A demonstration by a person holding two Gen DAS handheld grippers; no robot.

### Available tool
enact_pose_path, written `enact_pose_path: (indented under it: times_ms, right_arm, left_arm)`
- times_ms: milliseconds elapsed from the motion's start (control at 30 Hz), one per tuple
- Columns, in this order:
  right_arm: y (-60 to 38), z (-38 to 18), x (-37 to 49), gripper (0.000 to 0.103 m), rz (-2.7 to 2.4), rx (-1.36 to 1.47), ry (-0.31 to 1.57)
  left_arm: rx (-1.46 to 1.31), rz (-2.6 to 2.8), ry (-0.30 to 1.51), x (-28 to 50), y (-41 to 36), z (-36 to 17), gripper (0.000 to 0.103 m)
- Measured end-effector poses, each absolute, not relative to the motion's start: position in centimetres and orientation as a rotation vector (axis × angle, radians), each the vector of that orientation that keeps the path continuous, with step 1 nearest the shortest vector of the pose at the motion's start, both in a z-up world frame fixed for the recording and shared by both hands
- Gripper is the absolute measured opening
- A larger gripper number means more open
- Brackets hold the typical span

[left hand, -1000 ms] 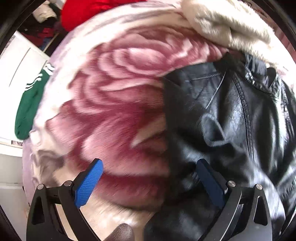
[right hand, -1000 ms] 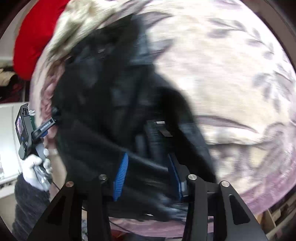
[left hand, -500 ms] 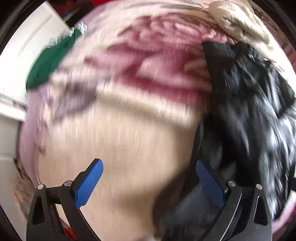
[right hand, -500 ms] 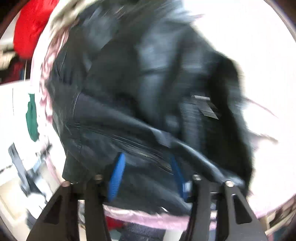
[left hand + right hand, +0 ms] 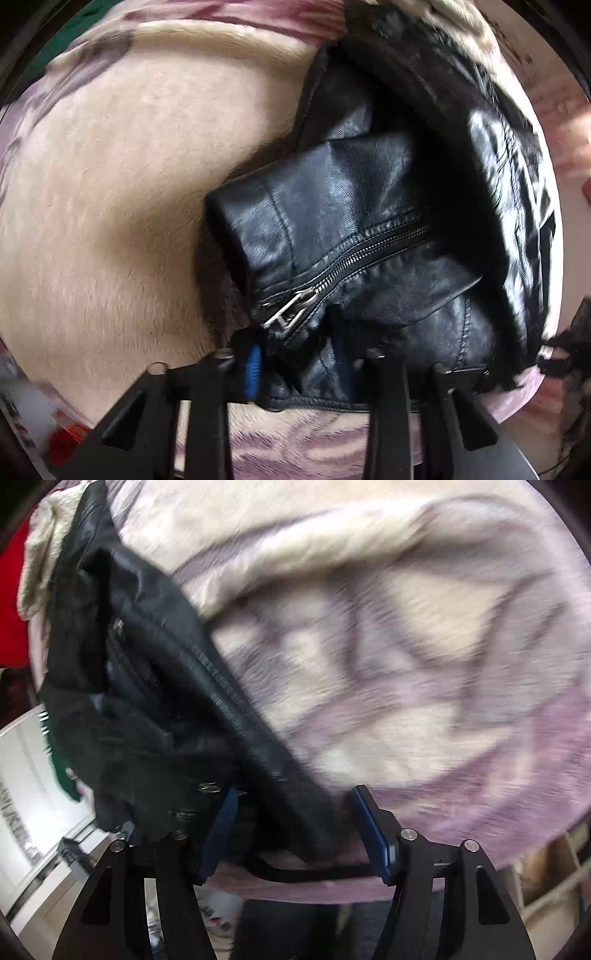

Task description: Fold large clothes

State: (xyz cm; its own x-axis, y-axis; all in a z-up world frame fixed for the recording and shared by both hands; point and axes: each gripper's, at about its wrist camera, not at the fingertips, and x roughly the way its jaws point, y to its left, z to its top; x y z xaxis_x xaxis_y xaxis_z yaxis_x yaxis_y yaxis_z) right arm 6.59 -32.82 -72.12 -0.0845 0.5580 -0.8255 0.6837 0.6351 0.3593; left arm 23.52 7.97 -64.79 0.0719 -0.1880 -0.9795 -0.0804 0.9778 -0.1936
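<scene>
A black leather jacket (image 5: 332, 221) lies bunched on a cream and purple flowered blanket (image 5: 110, 184), its silver zip (image 5: 351, 258) running toward me. My left gripper (image 5: 299, 369) is closing on the jacket's near fold; leather fills the gap between the blue pads and hides the right one. In the right wrist view the jacket (image 5: 147, 701) hangs down the left side over the blanket (image 5: 406, 664). My right gripper (image 5: 291, 794) is also closing, with the jacket's lower edge between its pads and a dark strip of it reaching the right pad.
A cream fleece garment (image 5: 37, 554) and something red (image 5: 9, 609) lie at the blanket's far left. A green garment (image 5: 62, 775) rests on white furniture (image 5: 26, 775). Wooden crates (image 5: 546, 878) stand below the bed's edge at the right.
My left gripper swept across the blanket to the jacket's cuff end, and its wide-open jaws closed on the fold. The right gripper dropped toward the bed's edge, with the jacket still between its jaws.
</scene>
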Motion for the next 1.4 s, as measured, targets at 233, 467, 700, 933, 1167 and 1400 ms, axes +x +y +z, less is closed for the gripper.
enact_pose_path:
  times_ms: [233, 467, 700, 933, 1167, 1400]
  right_arm:
    - [-34.6, -69.8, 6.0, 0.013, -0.262, 0.957, 1.754]
    - [-36.0, -61.2, 12.3, 0.050, -0.230, 0.819, 1.589]
    - [-32.6, -65.1, 23.6, 0.051, -0.040, 1.075, 1.493]
    - [-28.2, -66.6, 28.8, 0.007, -0.136, 0.935, 1.439]
    - [-32.0, -68.3, 27.8, 0.016, -0.184, 1.029, 1.421]
    - [-35.7, -64.7, 22.2, 0.058, -0.072, 1.002, 1.487]
  left_arm:
    - [-0.218, -0.084, 1.565, 20.7, 7.0, -63.4, 0.025]
    - [-0.278, 0.105, 1.563, 20.1, 10.4, -60.6, 0.084]
    - [-0.303, 0.221, 1.516, 20.5, 12.7, -60.3, 0.088]
    - [-0.288, 0.217, 1.503, 21.3, 10.1, -60.8, 0.088]
    - [-0.231, 0.221, 1.527, 22.0, 9.7, -61.9, 0.088]
    - [-0.156, 0.209, 1.522, 25.6, 8.5, -63.2, 0.088]
